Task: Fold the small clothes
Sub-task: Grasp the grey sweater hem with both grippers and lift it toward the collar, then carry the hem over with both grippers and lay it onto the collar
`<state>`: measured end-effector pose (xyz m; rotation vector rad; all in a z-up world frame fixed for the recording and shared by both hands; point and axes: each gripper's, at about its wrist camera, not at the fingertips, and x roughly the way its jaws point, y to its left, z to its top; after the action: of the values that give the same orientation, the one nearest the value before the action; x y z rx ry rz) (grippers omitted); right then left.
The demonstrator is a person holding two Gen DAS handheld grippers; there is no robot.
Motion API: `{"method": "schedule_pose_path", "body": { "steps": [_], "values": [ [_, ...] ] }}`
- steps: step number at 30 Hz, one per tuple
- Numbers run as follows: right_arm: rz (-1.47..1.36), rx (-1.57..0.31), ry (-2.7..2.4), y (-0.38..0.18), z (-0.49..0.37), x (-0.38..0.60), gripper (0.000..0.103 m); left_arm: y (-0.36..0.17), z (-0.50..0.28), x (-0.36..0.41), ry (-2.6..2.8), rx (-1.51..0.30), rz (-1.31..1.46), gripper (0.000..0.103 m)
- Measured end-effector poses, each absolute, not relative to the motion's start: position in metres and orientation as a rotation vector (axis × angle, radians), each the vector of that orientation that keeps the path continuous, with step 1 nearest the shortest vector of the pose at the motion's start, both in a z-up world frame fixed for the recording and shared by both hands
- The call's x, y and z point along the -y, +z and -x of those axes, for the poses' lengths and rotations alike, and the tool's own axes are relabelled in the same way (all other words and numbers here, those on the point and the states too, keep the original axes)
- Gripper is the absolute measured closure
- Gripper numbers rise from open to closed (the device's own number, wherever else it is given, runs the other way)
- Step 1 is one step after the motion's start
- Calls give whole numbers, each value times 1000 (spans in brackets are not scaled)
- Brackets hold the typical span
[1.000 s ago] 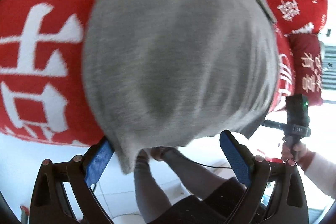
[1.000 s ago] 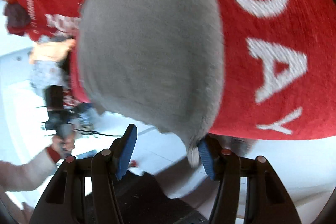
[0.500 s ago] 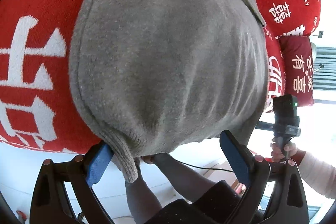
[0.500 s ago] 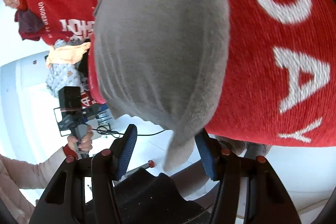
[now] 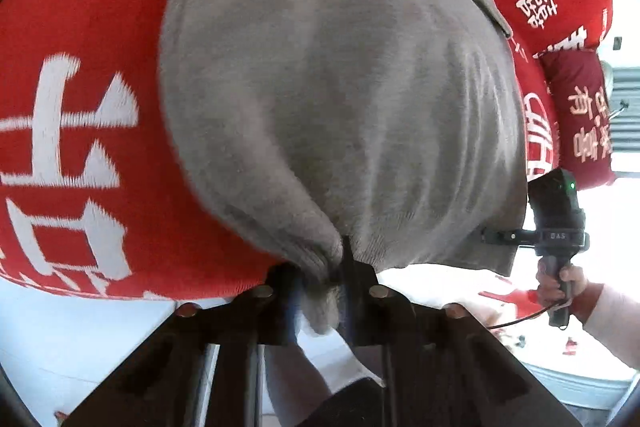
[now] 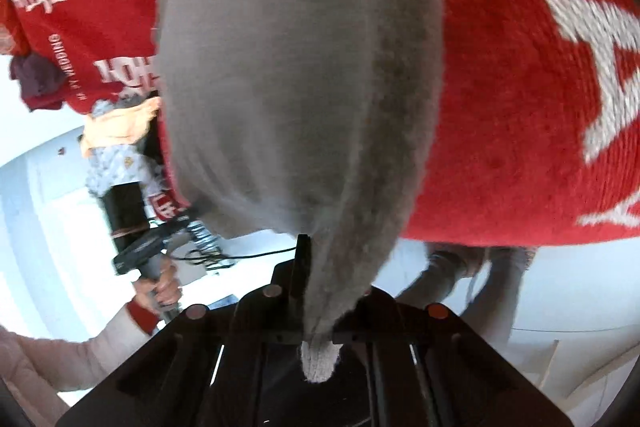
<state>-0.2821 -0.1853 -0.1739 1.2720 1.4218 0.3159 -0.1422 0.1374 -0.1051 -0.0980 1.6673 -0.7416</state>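
Biggest thing we've got in view is the red blanket with white characters and letters knitted into it, and it fills most of both wrist views. Lying on top of it is the gray sweater, a soft, fuzzy knit, plain gray with no print. It spreads wide across the blanket and then narrows toward us into two gathered corners, with long creases fanning out from each pinched spot. In the left view we can see a seam or folded band running along its upper right edge.

Our left claw is pressed together on one ribbed corner of the sweater, with a little nub of knit poking out below the grip. Our right claw is pinching the other corner the same way, and a paler rounded tip of fabric hangs through past the fingers.

Off to the side there's a dark red pillow with white characters. In the right view a small heap of other clothes sits near the blanket's edge, orange and patterned white among them.
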Motion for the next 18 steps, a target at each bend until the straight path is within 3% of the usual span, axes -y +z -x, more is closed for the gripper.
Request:
{"method": "schedule_pose_path", "body": {
  "steps": [18],
  "values": [
    [-1314, -1122, 421, -75, 240, 204, 97, -25, 85, -127, -900, -1471, 329, 88]
  ]
}}
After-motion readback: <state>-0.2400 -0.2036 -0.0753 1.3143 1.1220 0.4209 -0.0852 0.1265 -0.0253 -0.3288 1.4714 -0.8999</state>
